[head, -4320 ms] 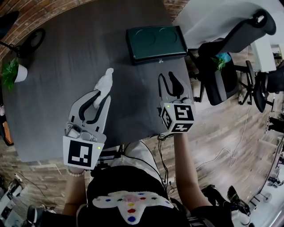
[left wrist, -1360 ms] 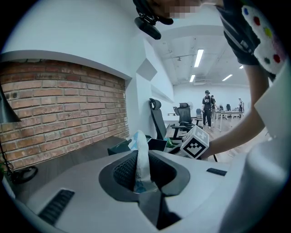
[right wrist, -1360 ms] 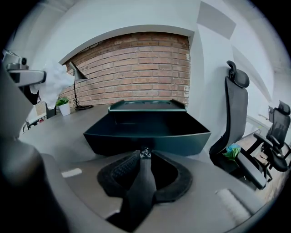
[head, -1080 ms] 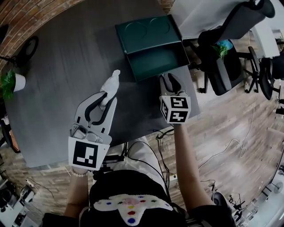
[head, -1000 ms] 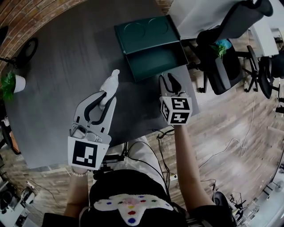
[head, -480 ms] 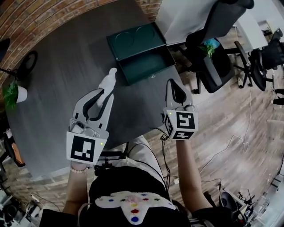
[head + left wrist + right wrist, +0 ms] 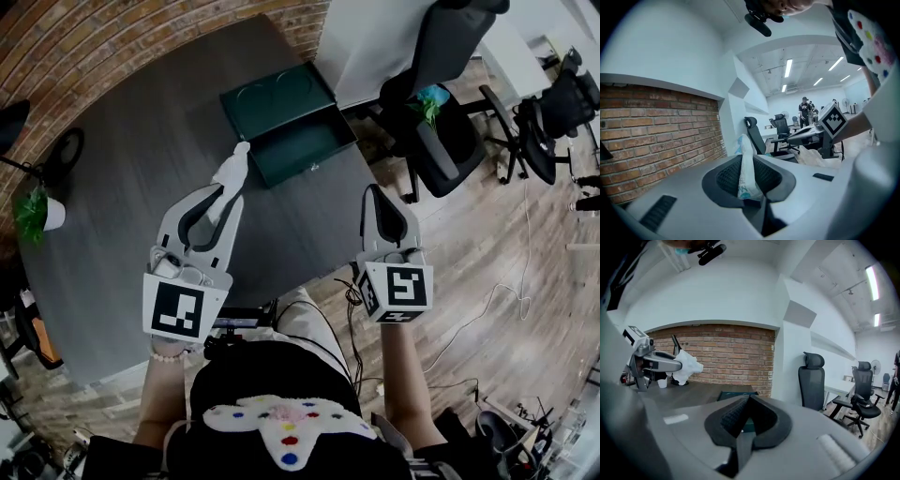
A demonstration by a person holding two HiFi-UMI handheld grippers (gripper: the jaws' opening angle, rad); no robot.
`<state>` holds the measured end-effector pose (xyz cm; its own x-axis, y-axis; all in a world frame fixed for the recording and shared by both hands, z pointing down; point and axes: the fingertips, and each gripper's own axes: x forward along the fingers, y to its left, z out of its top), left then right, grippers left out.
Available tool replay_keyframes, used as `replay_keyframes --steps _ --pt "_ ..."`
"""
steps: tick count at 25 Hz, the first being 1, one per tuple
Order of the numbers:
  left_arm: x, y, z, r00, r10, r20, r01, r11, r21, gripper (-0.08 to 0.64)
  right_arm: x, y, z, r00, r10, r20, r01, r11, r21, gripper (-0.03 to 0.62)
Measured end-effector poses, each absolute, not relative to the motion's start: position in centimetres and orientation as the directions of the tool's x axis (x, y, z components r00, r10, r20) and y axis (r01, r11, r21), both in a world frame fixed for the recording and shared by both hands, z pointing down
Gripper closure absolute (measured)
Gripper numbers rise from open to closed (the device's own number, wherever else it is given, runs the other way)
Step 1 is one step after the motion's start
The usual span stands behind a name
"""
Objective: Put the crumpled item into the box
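Head view: white, twisted crumpled item (image 7: pixel 232 172).

Dim head view; fisheye-warped edges; bright ceiling strips.

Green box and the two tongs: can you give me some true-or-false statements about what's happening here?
1. The left tongs grip a crumpled white item. True.
2. The green box has its lid shut. False: the lid is open.
3. The right tongs carry a cup. False: they are shut with nothing between them.
4. A potted plant stands at the edge of the table. True.
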<state>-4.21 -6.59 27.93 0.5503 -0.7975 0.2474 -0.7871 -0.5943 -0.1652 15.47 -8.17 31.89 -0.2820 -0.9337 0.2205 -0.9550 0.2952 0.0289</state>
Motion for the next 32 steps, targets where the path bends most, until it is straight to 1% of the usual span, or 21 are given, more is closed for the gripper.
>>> replay_keyframes --steps 5,17,27,32 --pt "-3.7 -6.6 27.3 0.561 -0.794 0.232 -0.780 -0.602 -0.173 0.497 15.8 -7.2 30.3 -0.265 -0.945 0.190 -0.961 0.275 0.026 0.583" --pt "-2.0 -8.0 27.8 0.594 -0.766 0.246 -0.741 -0.640 -0.201 0.497 16.3 -6.2 30.6 -0.242 -0.950 0.200 -0.970 0.244 -0.014 0.583" --pt "1.8 -11.8 31.6 0.643 -0.699 0.314 -0.670 -0.712 -0.212 0.497 18.5 -5.5 31.8 -0.210 -0.953 0.220 -0.978 0.203 -0.052 0.583" --pt "3.3 -14.5 35.1 0.640 -0.665 0.385 -0.655 -0.734 -0.179 0.497 20.0 -5.4 32.4 -0.193 -0.954 0.230 -0.981 0.182 -0.070 0.583"
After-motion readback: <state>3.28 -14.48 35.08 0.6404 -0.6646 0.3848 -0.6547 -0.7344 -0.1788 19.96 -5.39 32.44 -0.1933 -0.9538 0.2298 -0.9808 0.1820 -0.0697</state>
